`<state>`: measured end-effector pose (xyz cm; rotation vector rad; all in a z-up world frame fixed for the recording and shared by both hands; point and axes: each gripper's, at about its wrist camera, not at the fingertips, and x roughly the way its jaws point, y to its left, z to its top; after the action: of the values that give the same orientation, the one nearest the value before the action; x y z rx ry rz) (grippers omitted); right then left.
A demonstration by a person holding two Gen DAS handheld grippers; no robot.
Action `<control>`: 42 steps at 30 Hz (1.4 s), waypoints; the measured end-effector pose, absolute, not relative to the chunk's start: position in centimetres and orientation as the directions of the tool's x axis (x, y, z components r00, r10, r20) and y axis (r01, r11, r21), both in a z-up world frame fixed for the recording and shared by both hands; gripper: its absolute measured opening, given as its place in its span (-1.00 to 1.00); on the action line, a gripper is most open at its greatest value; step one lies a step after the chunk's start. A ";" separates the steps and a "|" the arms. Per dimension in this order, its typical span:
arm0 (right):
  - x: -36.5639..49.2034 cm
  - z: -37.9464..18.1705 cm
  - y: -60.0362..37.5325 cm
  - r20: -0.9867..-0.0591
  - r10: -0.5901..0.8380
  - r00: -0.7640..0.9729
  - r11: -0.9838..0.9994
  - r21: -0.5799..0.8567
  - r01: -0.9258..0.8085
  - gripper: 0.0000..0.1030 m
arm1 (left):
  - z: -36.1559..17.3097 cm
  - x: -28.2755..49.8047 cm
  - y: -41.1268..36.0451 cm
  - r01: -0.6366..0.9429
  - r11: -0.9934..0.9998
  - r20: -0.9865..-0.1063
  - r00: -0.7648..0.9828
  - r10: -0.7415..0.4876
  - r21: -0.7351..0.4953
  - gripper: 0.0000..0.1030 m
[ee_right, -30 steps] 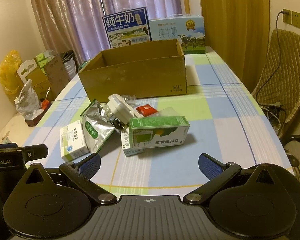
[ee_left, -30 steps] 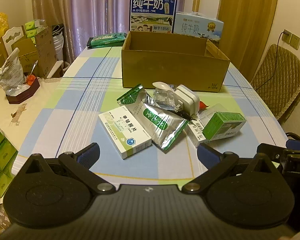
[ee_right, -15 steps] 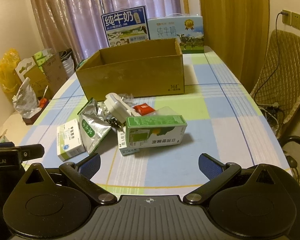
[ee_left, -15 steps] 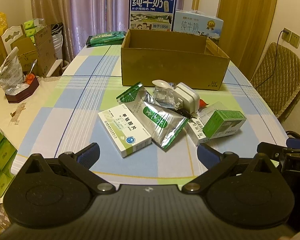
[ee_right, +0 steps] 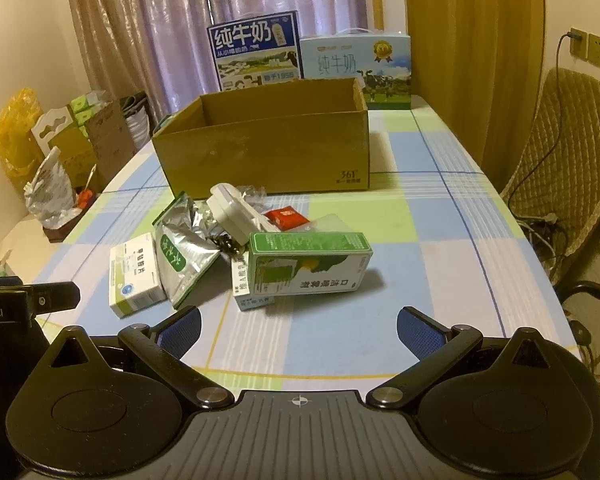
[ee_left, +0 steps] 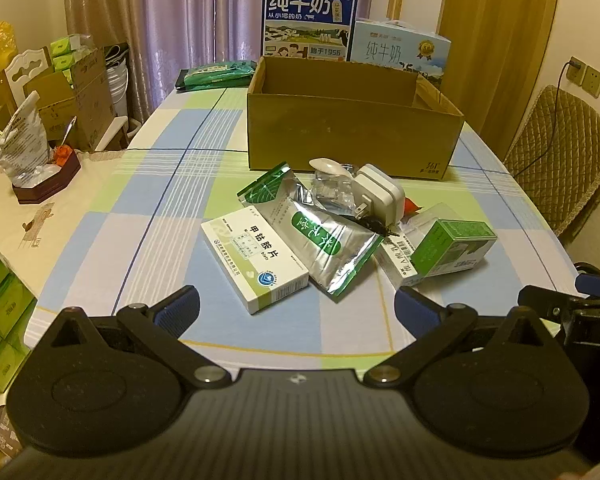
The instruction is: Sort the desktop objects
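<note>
A pile of small items lies mid-table in front of an open cardboard box (ee_left: 352, 136) (ee_right: 268, 148). It holds a white medicine box (ee_left: 254, 258) (ee_right: 134, 276), a silver foil pouch (ee_left: 326, 246) (ee_right: 180, 256), a white charger plug (ee_left: 380, 194) (ee_right: 232, 212), a green carton (ee_left: 452, 246) (ee_right: 308, 262), a small red packet (ee_right: 286, 216) and a clear wrapper (ee_left: 332, 192). My left gripper (ee_left: 296, 306) hangs open near the table's front edge, just short of the medicine box. My right gripper (ee_right: 298, 326) is open too, in front of the green carton. Both hold nothing.
Two milk cartons (ee_left: 310, 24) (ee_right: 356, 66) stand behind the cardboard box. A green pack (ee_left: 216, 76) lies at the back left. A side table with a bag and tray (ee_left: 32, 164) is at the left, a padded chair (ee_right: 572, 152) at the right.
Both grippers have drawn back and risen a little, so the pile sits slightly farther off. Nothing on the table has moved.
</note>
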<state>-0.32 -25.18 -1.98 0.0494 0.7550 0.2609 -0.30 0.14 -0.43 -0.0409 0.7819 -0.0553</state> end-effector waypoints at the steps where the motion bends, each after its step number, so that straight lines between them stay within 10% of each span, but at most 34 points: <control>1: -0.2 -2.0 -25.2 -0.671 0.252 0.697 0.966 0.137 -0.218 0.97 | -0.4 -0.3 0.1 0.035 0.998 -0.703 0.708 -0.065 -0.058 0.98; 11: 1.2 -1.2 -25.5 -0.653 0.242 0.718 0.957 0.036 -0.289 0.97 | -0.6 -0.2 0.3 0.038 0.998 -0.702 0.709 -0.064 -0.052 0.98; 26: 2.6 -7.4 -21.1 -0.656 0.184 0.732 0.524 -0.565 -0.637 0.96 | -1.9 3.3 0.0 0.075 0.997 -0.713 0.699 -0.062 -0.013 0.98; 42: 7.7 -13.8 -19.0 -0.703 0.180 0.688 0.219 -0.654 -0.725 0.96 | -4.7 7.5 -2.1 0.169 0.986 -0.755 0.646 -0.111 0.001 0.98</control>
<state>7.73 -18.97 -13.75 -1.1958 0.5480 0.6708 7.55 -2.07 -4.70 0.0734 0.8535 -0.1594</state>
